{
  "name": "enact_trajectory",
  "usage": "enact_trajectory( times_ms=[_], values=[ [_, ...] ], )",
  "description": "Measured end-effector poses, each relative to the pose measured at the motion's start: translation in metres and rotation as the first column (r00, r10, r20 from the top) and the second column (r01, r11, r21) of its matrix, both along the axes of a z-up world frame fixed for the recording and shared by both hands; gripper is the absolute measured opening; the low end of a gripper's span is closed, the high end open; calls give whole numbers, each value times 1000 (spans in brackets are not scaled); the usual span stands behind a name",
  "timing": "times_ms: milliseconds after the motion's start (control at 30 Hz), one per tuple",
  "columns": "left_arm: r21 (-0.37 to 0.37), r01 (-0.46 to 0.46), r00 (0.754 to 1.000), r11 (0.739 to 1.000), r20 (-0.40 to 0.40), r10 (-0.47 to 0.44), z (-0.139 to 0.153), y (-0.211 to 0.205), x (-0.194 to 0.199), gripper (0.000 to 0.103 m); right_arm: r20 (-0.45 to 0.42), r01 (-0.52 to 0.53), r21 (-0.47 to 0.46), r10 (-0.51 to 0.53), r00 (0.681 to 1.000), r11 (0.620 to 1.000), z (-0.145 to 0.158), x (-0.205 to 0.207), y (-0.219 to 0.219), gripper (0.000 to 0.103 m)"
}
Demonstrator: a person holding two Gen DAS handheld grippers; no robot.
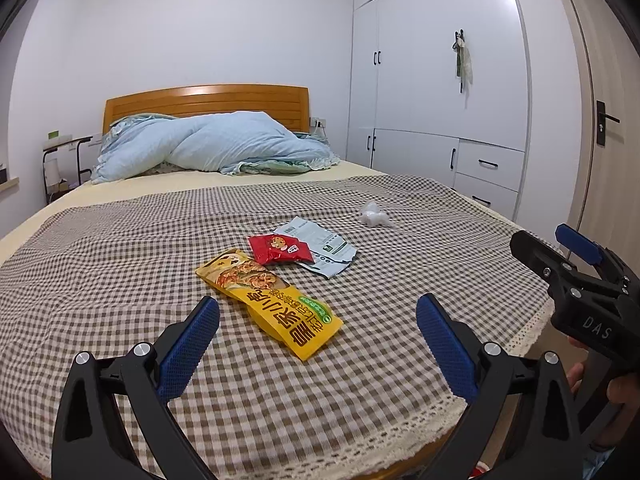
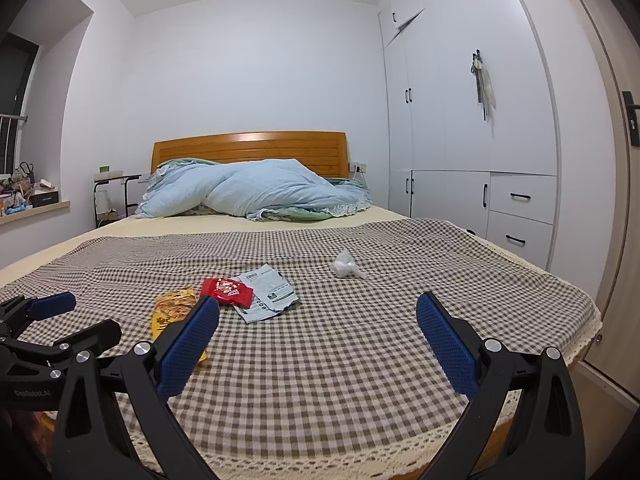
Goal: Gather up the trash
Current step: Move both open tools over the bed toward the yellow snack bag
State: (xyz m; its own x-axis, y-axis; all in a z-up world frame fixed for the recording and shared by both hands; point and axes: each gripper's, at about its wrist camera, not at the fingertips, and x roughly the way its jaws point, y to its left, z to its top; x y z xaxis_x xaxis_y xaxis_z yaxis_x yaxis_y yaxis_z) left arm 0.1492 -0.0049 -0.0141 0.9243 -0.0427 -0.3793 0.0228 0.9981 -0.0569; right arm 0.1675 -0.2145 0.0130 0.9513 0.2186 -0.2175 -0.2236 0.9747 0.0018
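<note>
On the checked bedspread [image 1: 120, 264] lie a yellow snack bag [image 1: 272, 300], a red snack packet [image 1: 280, 249], a torn pale wrapper [image 1: 328, 246] under it, and a crumpled white tissue [image 1: 372, 214] farther right. My left gripper [image 1: 318, 314] hovers open above the bed's foot, the yellow bag just ahead between its fingers. My right gripper [image 2: 318, 316] is open too, over bare cloth, with the red packet [image 2: 226, 291], pale wrapper [image 2: 268, 292] and tissue [image 2: 344, 266] ahead. Its left finger partly hides the yellow bag [image 2: 174, 310].
A heaped blue quilt [image 1: 216, 144] lies by the wooden headboard [image 1: 208, 100]. White wardrobes and drawers [image 1: 440, 100] line the right wall, with a door [image 1: 600, 140] beyond. A small side table [image 1: 60, 160] stands at the left. A hand [image 1: 600, 380] holds the right gripper [image 1: 576, 264].
</note>
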Motion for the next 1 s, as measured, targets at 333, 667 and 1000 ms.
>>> enact_trajectory(
  times_ms=[333,667,1000],
  values=[
    [-37,-31,999,999,-18,31,-8,15,29,95,-33,4,-24,-5,999,1000,-11,31,9,95],
    [-110,-63,996,992,-69,56,-17,33,56,95,-100,55,4,-54,994,999,-22,51,10,95],
    [-141,-65,992,988,-118,48,-14,34,81,95,-107,69,51,-63,992,996,-9,59,2,95]
  ],
)
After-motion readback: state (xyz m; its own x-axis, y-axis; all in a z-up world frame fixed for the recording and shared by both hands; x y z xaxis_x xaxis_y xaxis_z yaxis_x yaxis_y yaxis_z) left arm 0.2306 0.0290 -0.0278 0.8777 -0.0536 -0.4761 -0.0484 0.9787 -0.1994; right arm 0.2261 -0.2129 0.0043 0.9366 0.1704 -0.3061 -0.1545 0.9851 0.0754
